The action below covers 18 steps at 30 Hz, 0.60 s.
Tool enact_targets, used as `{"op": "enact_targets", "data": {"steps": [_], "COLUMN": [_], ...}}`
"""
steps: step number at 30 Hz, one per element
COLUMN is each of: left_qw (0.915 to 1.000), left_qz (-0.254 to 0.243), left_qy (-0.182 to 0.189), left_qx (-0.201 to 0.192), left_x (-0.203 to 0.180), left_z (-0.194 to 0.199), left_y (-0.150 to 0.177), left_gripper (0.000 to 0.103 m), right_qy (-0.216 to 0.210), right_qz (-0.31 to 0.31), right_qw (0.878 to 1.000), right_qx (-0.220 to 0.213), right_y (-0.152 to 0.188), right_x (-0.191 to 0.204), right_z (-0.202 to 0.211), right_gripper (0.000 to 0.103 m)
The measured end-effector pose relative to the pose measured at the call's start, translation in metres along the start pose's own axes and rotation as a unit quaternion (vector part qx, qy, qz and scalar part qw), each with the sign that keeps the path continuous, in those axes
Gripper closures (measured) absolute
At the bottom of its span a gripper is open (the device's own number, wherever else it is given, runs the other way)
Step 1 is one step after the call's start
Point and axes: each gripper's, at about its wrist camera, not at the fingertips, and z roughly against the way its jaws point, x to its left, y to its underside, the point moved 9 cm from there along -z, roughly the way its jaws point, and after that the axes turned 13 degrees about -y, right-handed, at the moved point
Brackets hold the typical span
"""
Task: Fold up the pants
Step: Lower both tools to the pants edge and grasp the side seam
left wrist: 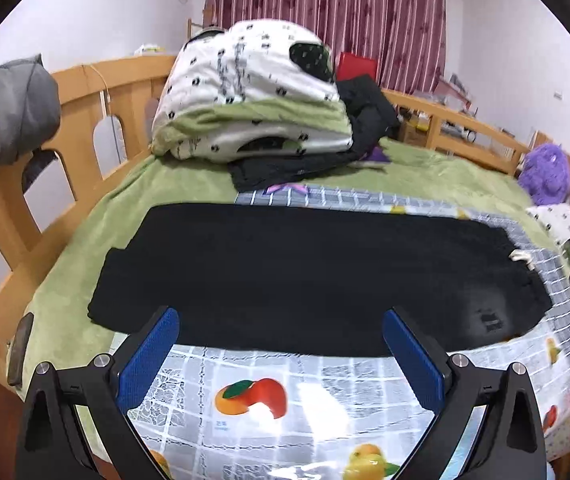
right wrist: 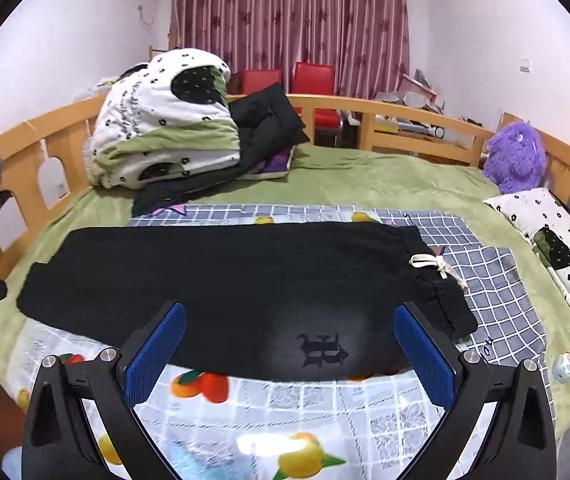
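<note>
Black pants (left wrist: 309,272) lie flat across a fruit-print plastic sheet (left wrist: 293,392) on the bed, folded lengthwise, waistband with a white drawstring (right wrist: 437,266) at the right, leg ends at the left. A dark logo (right wrist: 321,350) shows near the pants' front edge. My left gripper (left wrist: 281,320) is open and empty, hovering at the pants' near edge, left of the middle. My right gripper (right wrist: 289,316) is open and empty, over the near edge by the logo. The pants also show in the right wrist view (right wrist: 225,280).
A folded white-and-green quilt (right wrist: 165,128) and black clothes (right wrist: 269,120) are piled at the back of the bed. A purple plush toy (right wrist: 515,158) and a pillow (right wrist: 553,248) lie at the right. A wooden rail (left wrist: 1,200) surrounds the bed.
</note>
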Motion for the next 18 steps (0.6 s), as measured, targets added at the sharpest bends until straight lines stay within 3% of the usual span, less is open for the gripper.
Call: {"op": "enact_targets", "data": {"steps": [2, 4, 7, 10, 12, 13, 18], "left_qw": [0.9999, 0.9995, 0.9988, 0.9971, 0.9954, 0.9942, 0.9891], "left_qz": [0.005, 0.005, 0.004, 0.002, 0.004, 0.004, 0.011], "left_qy": [0.004, 0.000, -0.014, -0.015, -0.008, -0.002, 0.005], "left_qx": [0.010, 0.030, 0.047, 0.075, 0.095, 0.107, 0.147], "left_x": [0.003, 0.006, 0.011, 0.015, 0.016, 0.016, 0.020], "left_z": [-0.014, -0.034, -0.056, -0.081, -0.097, -0.105, -0.136], "left_y": [0.005, 0.013, 0.023, 0.038, 0.047, 0.052, 0.077], "left_gripper": [0.000, 0.004, 0.011, 0.011, 0.011, 0.012, 0.016], "right_qy": [-0.015, -0.024, -0.007, 0.002, -0.003, -0.008, -0.003], "right_qz": [-0.019, -0.034, -0.041, -0.047, -0.059, -0.065, -0.092], "right_qw": [1.000, 0.999, 0.998, 0.996, 0.992, 0.990, 0.985], "right_qx": [0.016, 0.031, 0.050, 0.081, 0.112, 0.124, 0.146], "right_y": [0.006, 0.015, 0.032, 0.056, 0.073, 0.081, 0.119], "right_x": [-0.013, -0.026, -0.048, -0.068, -0.079, -0.083, -0.104], "right_z": [-0.017, -0.032, -0.052, -0.073, -0.087, -0.092, -0.112], "right_gripper": [0.002, 0.010, 0.018, 0.026, 0.043, 0.046, 0.048]}}
